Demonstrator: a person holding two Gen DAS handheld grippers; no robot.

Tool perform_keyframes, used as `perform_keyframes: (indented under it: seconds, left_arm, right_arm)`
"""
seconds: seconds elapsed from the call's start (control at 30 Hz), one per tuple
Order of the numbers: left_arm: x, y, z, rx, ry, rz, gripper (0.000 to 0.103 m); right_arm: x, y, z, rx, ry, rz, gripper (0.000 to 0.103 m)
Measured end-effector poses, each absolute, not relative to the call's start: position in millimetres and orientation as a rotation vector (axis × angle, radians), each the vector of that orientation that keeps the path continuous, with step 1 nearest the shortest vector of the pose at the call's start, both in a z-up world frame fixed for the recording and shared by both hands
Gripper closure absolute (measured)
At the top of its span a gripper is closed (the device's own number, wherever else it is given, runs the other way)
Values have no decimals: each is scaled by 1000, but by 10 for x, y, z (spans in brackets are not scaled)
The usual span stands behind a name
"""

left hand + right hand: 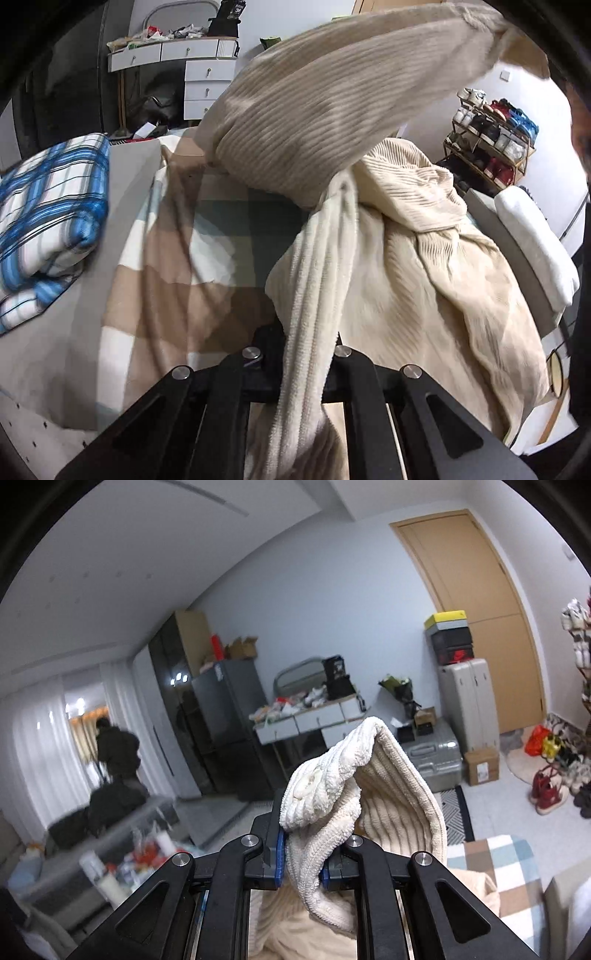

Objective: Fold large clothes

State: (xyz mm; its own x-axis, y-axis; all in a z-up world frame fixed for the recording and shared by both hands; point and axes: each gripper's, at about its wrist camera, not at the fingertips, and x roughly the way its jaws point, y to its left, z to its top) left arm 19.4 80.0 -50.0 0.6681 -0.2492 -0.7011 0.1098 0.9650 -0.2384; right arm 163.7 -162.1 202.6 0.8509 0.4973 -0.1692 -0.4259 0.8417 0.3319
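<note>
Bed (74, 332), grey sheet, fills the lower left of the left wrist view. A checked blanket (177, 258) in tan, white and teal squares lies spread over it through centre frame.

Cream ribbed garment (424, 266), the large piece of clothing, sits heaped on the blanket at centre right. One part of it is lifted and stretches up toward the upper right of the frame; a narrow strip runs down to lower centre. In the right wrist view the same fabric (369, 775) stands bunched at lower centre.

Folded blue plaid quilt (51, 221) at left edge, on the bed, apart from the garment.

White drawer desk (184, 62) at upper left, top cluttered. Shoe rack (491, 136) at upper right against the wall.

Right wrist view: tan door (476, 609) upper right, silver suitcase (467, 701) standing below it, a person in dark clothes (118, 746) at left by white curtains.

Left gripper (306, 365), bottom centre: jaws closed tight on the garment's strip, which passes between the fingers.

Right gripper (303, 860), bottom centre: jaws nearly together, blue pads (280, 856) pinching a thick fold of the garment.
</note>
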Motion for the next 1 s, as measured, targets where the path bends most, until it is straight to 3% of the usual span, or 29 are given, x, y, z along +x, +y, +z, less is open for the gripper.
perform_keyframes:
  seconds: [0.2, 0.43, 0.53, 0.6, 0.67, 0.83, 1.0]
  left_arm:
    - [230, 837, -759, -187, 886, -167, 99]
    - [121, 832, -842, -134, 911, -175, 99]
    - [-4, 860, -729, -149, 894, -231, 92]
    - [-54, 1000, -579, -245, 865, -260, 75]
    - [-62, 1181, -418, -342, 819, -259, 44]
    - [337, 1562, -67, -493, 738, -253, 42]
    - [1496, 1674, -259, -560, 893, -161, 42]
  right_arm:
    - [1908, -1655, 2555, 316, 159, 412, 90]
    - [2272, -1900, 2436, 399, 208, 298, 90]
    - [2218, -1985, 2245, 405, 258, 324, 90]
    - [2059, -2001, 2093, 381, 287, 350, 89]
    - [1830, -2024, 1843, 363, 358, 416, 89]
    - [1361, -2172, 1335, 309, 506, 501, 89]
    - [924, -2268, 931, 257, 603, 556, 88]
